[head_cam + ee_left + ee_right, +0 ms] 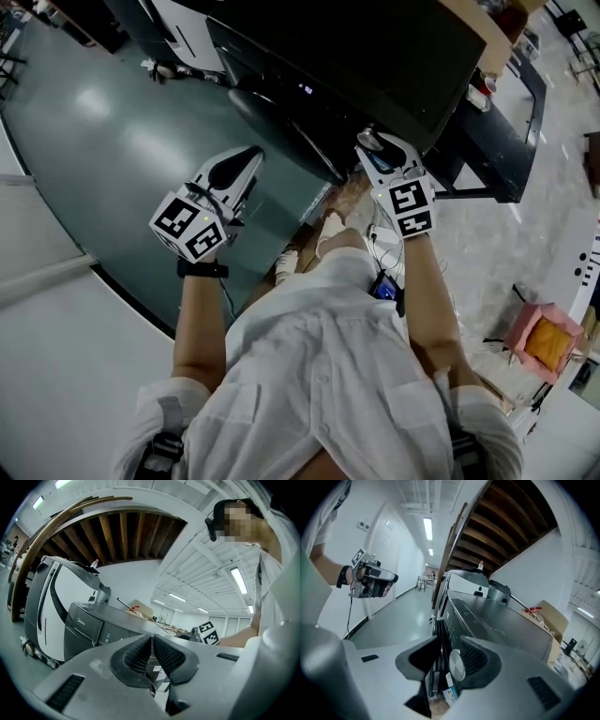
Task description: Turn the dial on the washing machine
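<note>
A: Where is the silver dial (457, 665) located?
B: At six o'clock in the right gripper view, on the front of the dark washing machine (487, 616) — bracketed by the right gripper (447, 641), jaws spread. Contact cannot be confirmed.
A: And the left gripper (152, 637)?
B: Held at ten o'clock in the head view, clear of the machine — jaws clenched, nothing grasped.

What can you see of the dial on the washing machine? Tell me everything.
The dial is a round, flat-faced knob with a brushed silver, metallic look. It stands out from the dark front panel of the washing machine. It sits between the open jaws of the right gripper, close to one pad, with a gap to the other. Whether it touches is unclear. No markings show.
</note>
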A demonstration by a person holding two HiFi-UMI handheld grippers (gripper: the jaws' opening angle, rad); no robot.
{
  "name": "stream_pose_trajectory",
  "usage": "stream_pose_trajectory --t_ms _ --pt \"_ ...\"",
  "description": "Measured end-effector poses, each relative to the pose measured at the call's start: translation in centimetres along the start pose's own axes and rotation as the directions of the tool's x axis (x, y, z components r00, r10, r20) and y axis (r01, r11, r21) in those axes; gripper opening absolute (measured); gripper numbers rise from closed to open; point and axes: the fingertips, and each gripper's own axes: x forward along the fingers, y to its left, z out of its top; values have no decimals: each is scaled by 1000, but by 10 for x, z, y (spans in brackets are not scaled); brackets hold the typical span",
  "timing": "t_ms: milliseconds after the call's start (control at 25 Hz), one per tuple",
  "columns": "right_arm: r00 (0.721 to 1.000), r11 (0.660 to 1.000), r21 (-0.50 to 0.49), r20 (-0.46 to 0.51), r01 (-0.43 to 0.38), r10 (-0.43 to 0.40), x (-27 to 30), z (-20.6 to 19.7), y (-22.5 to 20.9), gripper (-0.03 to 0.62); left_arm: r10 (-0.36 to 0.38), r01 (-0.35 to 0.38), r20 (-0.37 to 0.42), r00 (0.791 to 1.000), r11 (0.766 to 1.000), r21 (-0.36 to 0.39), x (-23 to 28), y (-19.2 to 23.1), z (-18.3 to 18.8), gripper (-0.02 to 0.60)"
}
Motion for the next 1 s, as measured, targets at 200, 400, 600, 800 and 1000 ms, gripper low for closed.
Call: stream_pose_trajectory --t_ms 200,400,600,800,1000 --pt "996 996 -93 -91 -2 -6 25 -16 1 158 -3 3 -6 1000 1000 -6 10 2 -4 17" --pt "993 991 -125 -100 46 -59 25 -23 -2 152 -1 1 -10 1000 1000 -20 14 6 -8 17" --pt "991 994 -72 -102 84 -91 11 -30 -6 166 -14 13 -15 1000 1000 -25 18 3 -13 17" --pt "986 995 0 -135 98 -97 4 -45 -6 178 -23 22 -17 1000 1000 -16 18 -1 -13 17" --pt "981 991 77 -168 108 -94 2 -58 -5 189 -30 29 -19 999 999 -15 19 -4 -13 17"
